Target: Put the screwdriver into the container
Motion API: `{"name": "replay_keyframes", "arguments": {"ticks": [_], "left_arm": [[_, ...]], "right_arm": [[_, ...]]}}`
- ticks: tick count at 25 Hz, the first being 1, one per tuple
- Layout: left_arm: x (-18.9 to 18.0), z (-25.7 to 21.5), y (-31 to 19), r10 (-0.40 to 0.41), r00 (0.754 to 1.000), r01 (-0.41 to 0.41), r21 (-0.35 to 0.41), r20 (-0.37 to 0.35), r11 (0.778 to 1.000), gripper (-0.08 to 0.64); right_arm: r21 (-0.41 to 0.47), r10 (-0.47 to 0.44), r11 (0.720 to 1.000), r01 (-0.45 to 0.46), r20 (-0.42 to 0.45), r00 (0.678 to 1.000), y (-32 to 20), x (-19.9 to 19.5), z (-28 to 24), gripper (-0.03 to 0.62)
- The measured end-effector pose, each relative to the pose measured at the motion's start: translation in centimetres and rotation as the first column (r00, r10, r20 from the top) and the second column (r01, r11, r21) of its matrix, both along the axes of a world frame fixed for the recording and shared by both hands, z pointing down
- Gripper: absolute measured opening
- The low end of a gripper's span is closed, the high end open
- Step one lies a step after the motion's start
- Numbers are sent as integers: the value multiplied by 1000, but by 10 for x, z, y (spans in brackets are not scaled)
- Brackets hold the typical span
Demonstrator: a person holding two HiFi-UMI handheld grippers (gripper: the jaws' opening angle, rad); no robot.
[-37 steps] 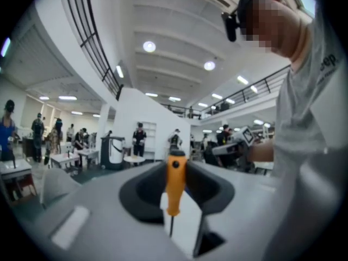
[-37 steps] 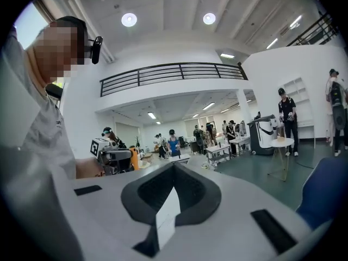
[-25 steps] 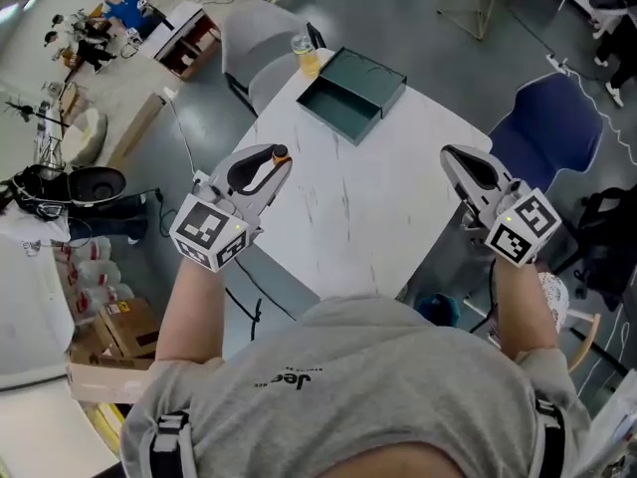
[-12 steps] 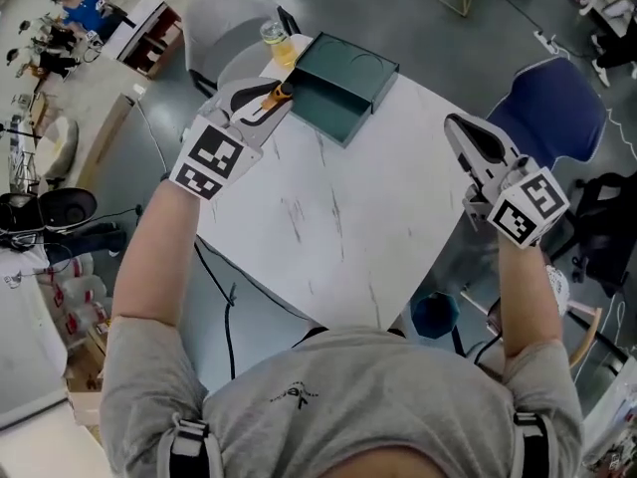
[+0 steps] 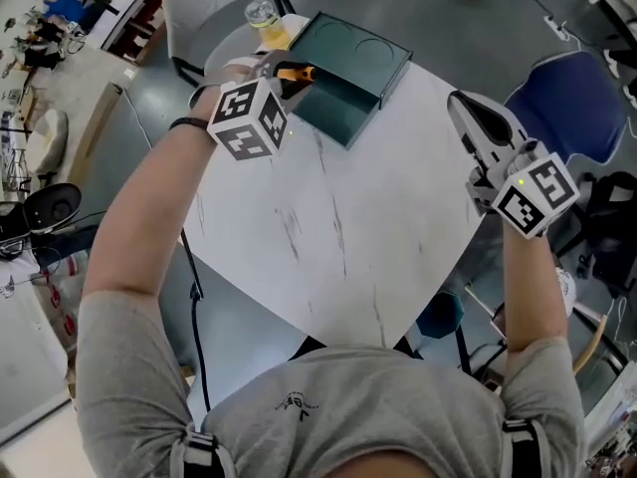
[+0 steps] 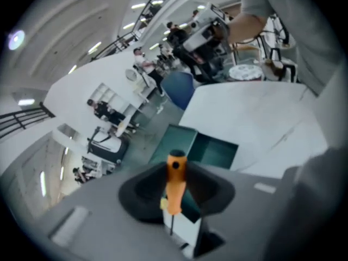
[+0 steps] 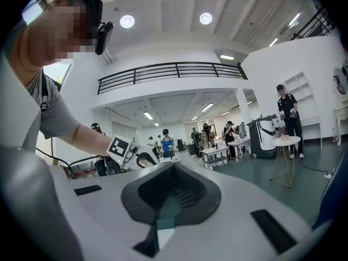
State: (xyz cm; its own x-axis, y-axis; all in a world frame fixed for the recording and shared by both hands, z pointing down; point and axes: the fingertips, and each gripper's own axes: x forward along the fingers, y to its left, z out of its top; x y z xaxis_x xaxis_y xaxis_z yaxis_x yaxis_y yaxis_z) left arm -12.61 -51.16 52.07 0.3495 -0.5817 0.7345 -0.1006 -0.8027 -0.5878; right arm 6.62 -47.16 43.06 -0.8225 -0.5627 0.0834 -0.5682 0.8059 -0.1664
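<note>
The left gripper (image 6: 175, 170), reaching to the 11 o'clock edge of the white surface (image 5: 338, 227), has its jaws clamped on the screwdriver (image 6: 174, 186). The tool is in the air just beside the container's (image 5: 350, 63) left wall and not yet over its opening. The container sits at 12 o'clock on the surface. The right gripper (image 5: 461, 106) hangs at 3 o'clock, well apart, with its jaws drawn together on nothing.

The screwdriver has a smooth orange plastic handle with a black cap and a thin metal shaft. The grip is on the handle alone, so the tool may well pivot or slide between the dark pads. If let go short of the rim, it would likely land on the slick, marble-veined surface and roll off the nearby curved edge. A clear drink bottle (image 5: 261, 18) of yellowish liquid stands near the left gripper at 11 o'clock, and a careless swing could tip it. The container is a dark green, straight-walled, shallow rectangular box that looks rigid. It sits close to the far edge, so a knock on its wall could push it off.
</note>
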Motion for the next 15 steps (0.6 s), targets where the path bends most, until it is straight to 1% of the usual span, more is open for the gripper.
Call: {"name": "replay_keyframes", "arguments": {"ticks": [2,5,8,12,15], "left_arm": [[3,19,-7,34,998,-33,-8,55,999,112],[11,45,-14,76,991,-73,-29,114,997,112],[19,69,-15,119,980,-111,-59,158,992,112],[26,96,-11,170,960,-152,-100,222,983,112],[29,112,-14,187,950,-165,-106,252,981,112]], "right_arm": [[-7,-2,1000,2,-9,1000,-6,-1,10,8],[-18,-6,1000,6,-21,1000,-13,-1,24,8],[-28,-6,1000,6,-25,1000,-19,0,35,8],[-38,-11,999,10,-28,1000,-23,-1,46,8],[-46,-14,999,13,-31,999,-24,-1,55,8]]}}
